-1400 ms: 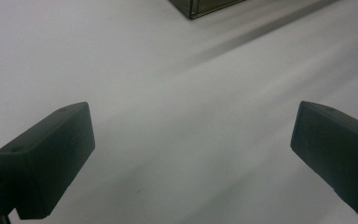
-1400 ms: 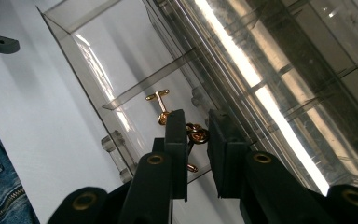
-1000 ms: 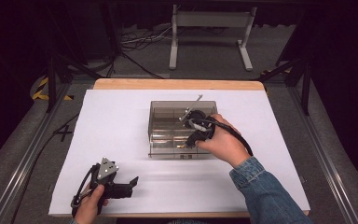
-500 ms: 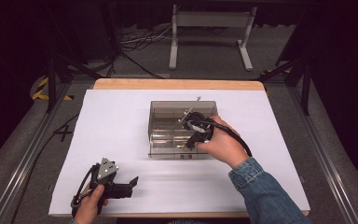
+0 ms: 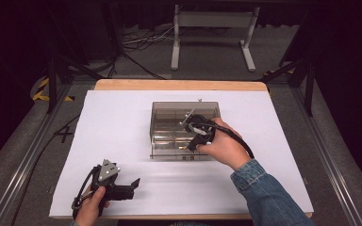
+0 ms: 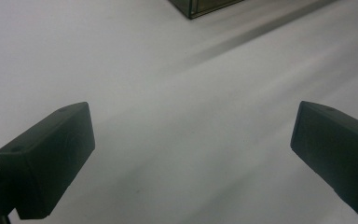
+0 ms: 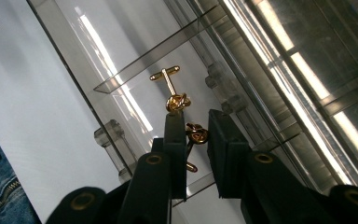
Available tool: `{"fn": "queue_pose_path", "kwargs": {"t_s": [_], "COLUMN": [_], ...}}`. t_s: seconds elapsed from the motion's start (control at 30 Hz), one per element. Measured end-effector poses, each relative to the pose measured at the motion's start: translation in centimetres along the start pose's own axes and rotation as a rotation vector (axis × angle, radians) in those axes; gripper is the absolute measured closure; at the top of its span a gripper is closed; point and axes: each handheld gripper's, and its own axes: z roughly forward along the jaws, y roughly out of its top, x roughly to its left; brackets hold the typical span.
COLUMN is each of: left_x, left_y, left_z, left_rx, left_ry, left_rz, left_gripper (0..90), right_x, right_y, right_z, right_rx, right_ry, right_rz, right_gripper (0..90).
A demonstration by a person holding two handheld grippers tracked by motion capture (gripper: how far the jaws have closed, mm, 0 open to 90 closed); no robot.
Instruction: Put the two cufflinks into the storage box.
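A clear smoky plastic box [image 5: 166, 128] with divided compartments stands mid-table on the white sheet. My right gripper [image 5: 191, 143] reaches down into its front right compartment [image 7: 121, 79]. Its jaws [image 7: 196, 140] are nearly together with a gold knot cufflink [image 7: 196, 134] pinched between the pads; they have just been opening a touch. A second gold cufflink [image 7: 171, 88] lies on the compartment floor just beyond the tips. My left gripper [image 5: 131, 184] rests low near the table's front left edge, jaws wide open [image 6: 191, 154] over bare white sheet.
The box's clear divider wall [image 7: 158, 49] and its hinge lugs [image 7: 221, 88] crowd the right jaws. A corner of the box [image 6: 205, 7] lies far ahead of the left gripper. The white sheet [image 5: 122, 117] covers a wooden table [image 5: 179, 84]; a metal stand [image 5: 212, 37] is behind it.
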Motion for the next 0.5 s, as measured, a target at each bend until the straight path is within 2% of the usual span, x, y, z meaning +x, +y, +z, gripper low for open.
{"fn": "queue_pose_path", "kwargs": {"t_s": [0.5], "left_x": [0.0], "left_y": [0.0], "left_z": [0.0], "left_rx": [0.005], "left_ry": [0.0], "left_rz": [0.002], "left_gripper": [0.4], "right_x": [0.4], "right_y": [-0.5], "right_z": [-1.1], "right_rx": [-0.046], "right_ry": [0.004], "right_rz": [-0.012], "right_gripper": [72.5]}}
